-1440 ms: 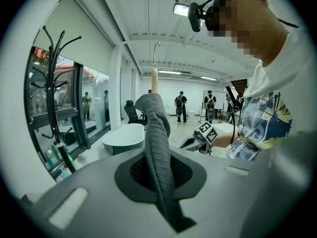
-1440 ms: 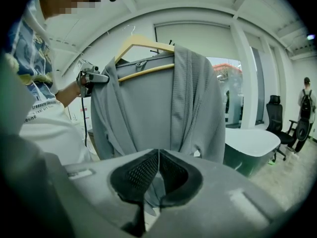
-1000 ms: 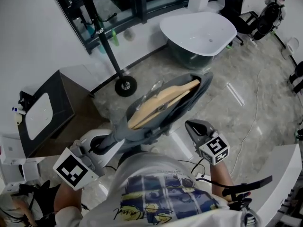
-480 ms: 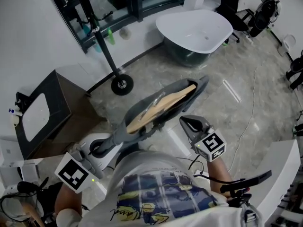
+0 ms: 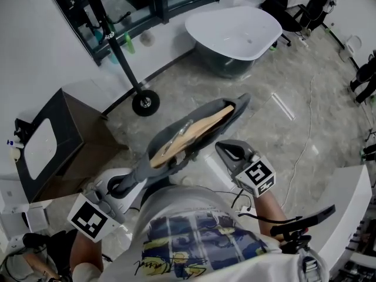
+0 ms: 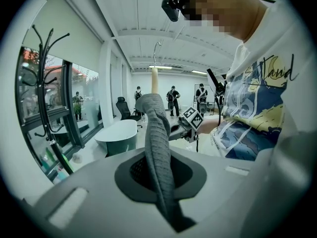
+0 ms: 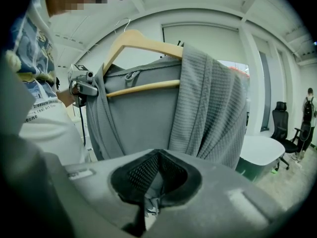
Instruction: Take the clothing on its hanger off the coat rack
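Left claw [image 6: 161, 172] clamped on a hanging fold of the grey knit garment [image 6: 157, 133]. Right claw [image 7: 151, 185] closed too, pinching what looks like the lower edge of the same cloth. Garment sits on its wooden hanger [image 7: 143, 43], held in the air between both claws and clear of the black coat rack [image 5: 120, 60] at far left. White bathtub [image 5: 235, 25] far right.

Head view steeply down, gripper views close, sharing garment [image 7: 208, 108]
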The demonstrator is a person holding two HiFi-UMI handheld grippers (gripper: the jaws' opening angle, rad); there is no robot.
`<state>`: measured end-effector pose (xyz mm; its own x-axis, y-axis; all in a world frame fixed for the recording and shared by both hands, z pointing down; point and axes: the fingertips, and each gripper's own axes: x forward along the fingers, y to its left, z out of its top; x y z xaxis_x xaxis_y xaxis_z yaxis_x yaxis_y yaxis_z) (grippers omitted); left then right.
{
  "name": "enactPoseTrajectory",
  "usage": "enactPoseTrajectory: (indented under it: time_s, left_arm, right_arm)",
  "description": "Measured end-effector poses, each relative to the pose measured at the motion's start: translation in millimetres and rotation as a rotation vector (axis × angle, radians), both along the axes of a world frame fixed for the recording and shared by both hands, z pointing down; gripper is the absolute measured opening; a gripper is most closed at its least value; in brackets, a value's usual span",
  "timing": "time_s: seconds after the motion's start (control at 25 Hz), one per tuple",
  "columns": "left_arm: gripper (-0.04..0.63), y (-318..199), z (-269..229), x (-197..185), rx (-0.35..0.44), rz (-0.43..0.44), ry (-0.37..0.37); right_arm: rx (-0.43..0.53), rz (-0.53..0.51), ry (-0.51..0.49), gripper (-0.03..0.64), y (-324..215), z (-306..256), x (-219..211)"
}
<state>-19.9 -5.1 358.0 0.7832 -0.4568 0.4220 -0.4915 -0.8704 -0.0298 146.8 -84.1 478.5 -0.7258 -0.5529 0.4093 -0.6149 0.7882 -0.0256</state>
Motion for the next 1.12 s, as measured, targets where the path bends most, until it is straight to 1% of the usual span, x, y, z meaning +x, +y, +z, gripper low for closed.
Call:
enactPoseTrajectory:
  time_s: [0.48,1.12]
  left_arm:
    - [0.011,0.8,4.9,0.9,-0.005,0.014,-0.004]
    - [0.010,-7.6,9.6,1.5,-0.019,-0.009,-0.009]
  right_arm:
    - [0.003,-0.011,0.012,0.002,3.5,-2.4,-5.8]
    - [0.014,-0.024,0.021,0.002,3.1,0.3,-6.1]
